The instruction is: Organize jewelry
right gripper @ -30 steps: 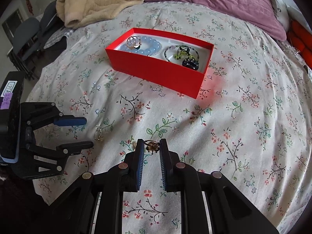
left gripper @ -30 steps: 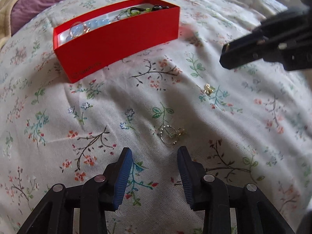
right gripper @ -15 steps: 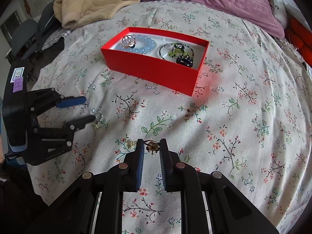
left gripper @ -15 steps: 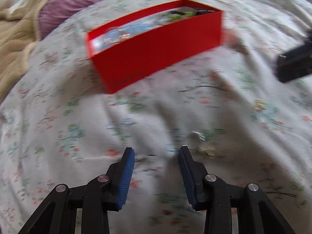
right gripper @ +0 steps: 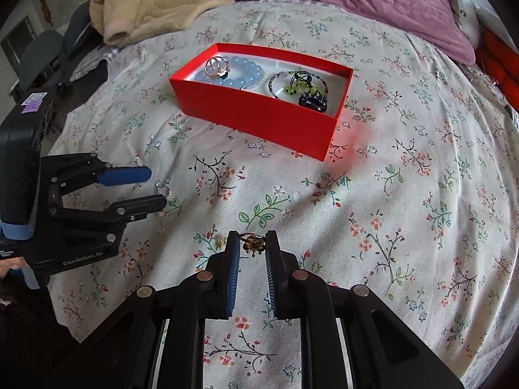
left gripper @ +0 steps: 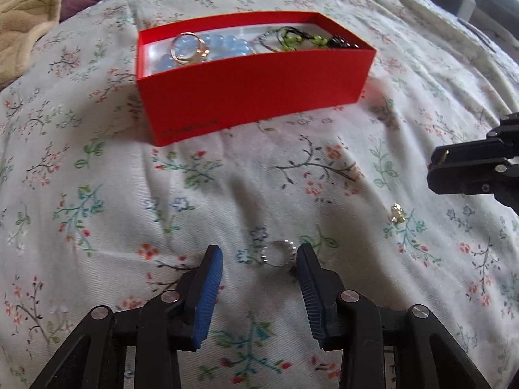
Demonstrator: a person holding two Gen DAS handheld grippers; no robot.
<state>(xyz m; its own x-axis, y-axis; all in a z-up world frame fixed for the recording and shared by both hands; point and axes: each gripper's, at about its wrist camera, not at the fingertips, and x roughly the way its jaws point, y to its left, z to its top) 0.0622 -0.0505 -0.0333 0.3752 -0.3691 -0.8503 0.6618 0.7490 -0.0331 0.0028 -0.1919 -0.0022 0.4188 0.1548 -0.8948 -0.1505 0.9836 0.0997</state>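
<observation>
Floral bedsheet [left gripper: 97,194] carries a red box [left gripper: 253,97] ahead of both grippers. Left gripper [left gripper: 259,256] is open, a silver ring [left gripper: 279,256] lying between its jaws. Right gripper [right gripper: 252,243] is closed on a gold ring [right gripper: 251,241].

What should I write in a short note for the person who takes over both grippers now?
Left gripper: open, low over the bedspread, silver ring between its fingers, not gripped.
Right gripper: shut on gold ring, above the bed.
Red box: already holds a blue bead bracelet, a ring and darker pieces.
A small gold piece lies loose on the bed.
Left: box both rings and the loose piece.
</observation>
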